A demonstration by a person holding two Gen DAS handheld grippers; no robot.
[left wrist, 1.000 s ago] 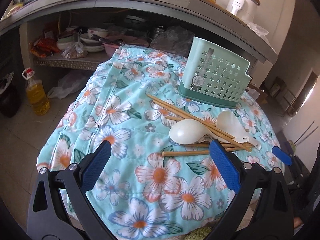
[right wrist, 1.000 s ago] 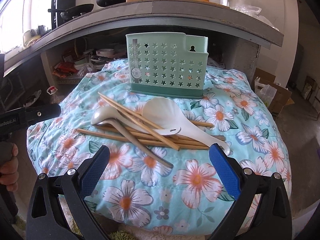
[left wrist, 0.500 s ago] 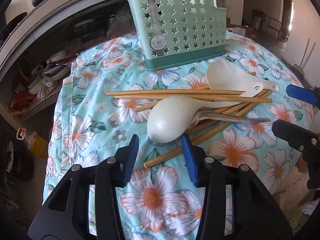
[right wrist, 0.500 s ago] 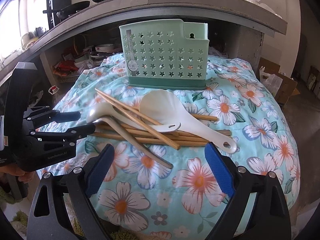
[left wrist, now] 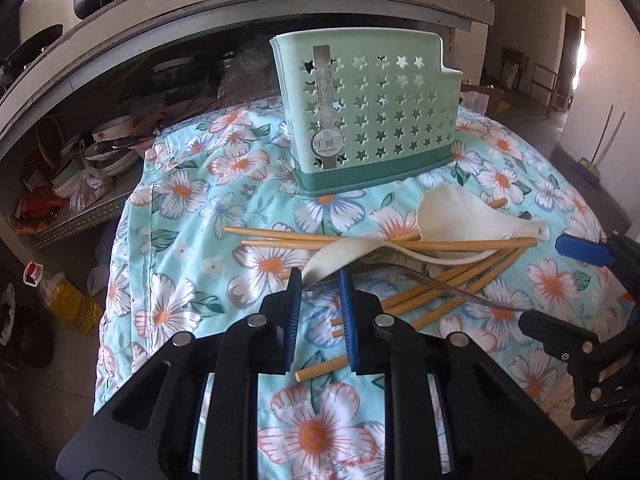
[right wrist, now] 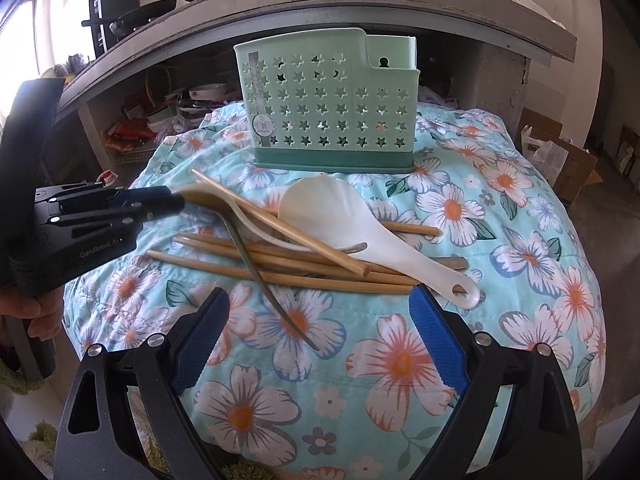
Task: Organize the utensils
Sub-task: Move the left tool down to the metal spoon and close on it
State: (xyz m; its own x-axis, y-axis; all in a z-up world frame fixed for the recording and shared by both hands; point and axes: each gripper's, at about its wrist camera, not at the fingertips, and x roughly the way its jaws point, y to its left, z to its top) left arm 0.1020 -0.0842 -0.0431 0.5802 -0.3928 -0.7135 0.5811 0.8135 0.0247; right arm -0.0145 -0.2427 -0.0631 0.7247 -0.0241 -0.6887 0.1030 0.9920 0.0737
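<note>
- Cream plastic ladle lies at the centre of the left wrist view, its bowl between the closing jaws of the left gripper, the handle running right over the chopsticks.
- Whether the pads already press on the bowl I cannot tell for sure; they stand right against its sides.
- From the right wrist view, the same ladle sits mid-left of the frame with the left gripper at its bowl.
- It looks light and stiff, but smooth and curved, so I would expect it to slip or swivel when held by the bowl; the handle seems a surer hold.
- Lifting it may drag the chopsticks and the thin grey spoon crossing it.
- Right gripper stands wide open at the bottom of its frame, nothing between its jaws.
- Beside the pile lies the white rice paddle; the green holder stands upright behind, upper centre, on the flowered cloth.
</note>
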